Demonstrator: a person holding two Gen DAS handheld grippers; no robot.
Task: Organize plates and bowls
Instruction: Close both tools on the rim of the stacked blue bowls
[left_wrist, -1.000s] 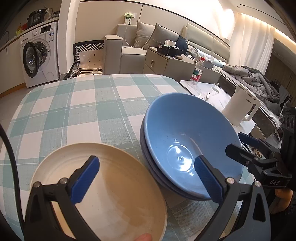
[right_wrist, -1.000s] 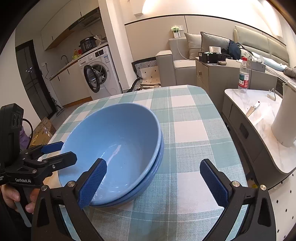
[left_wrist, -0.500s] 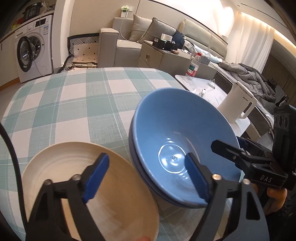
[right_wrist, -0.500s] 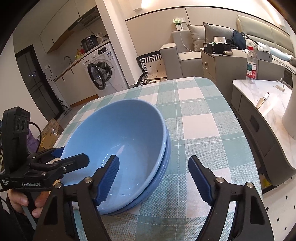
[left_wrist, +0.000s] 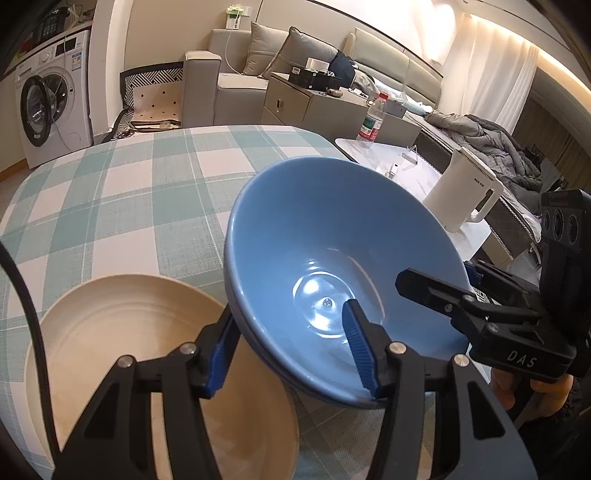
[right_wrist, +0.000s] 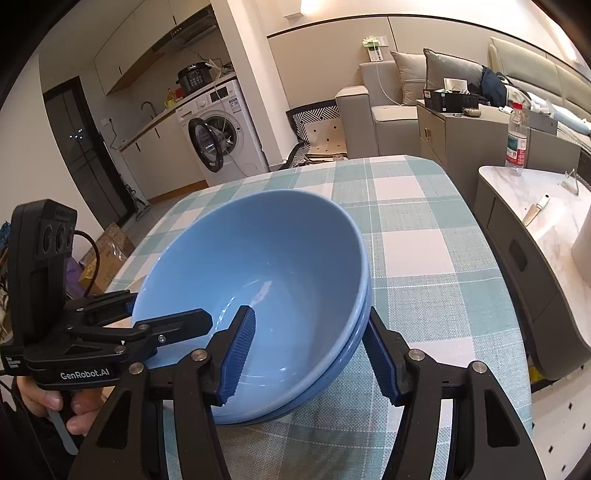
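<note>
Two blue bowls (left_wrist: 332, 258), one nested in the other, sit on a table (left_wrist: 122, 206) covered with a green-and-white check cloth. A cream plate (left_wrist: 122, 350) lies just beside the bowls on their left, as seen from the left wrist.

Left gripper (left_wrist: 291, 354): its jaws are closing across the near left rim of the bowls, one pad inside the top bowl, the other outside against the wall. Whether the pads already press on the rim cannot be told.

Right gripper (right_wrist: 310, 354): its jaws are closing across the near right rim of the same stack, one pad inside, one outside. Contact cannot be confirmed here either.

A white kettle (left_wrist: 465, 195) and a water bottle (left_wrist: 371, 122) stand on a side counter (left_wrist: 399, 166) to the right, apart from the table.
</note>
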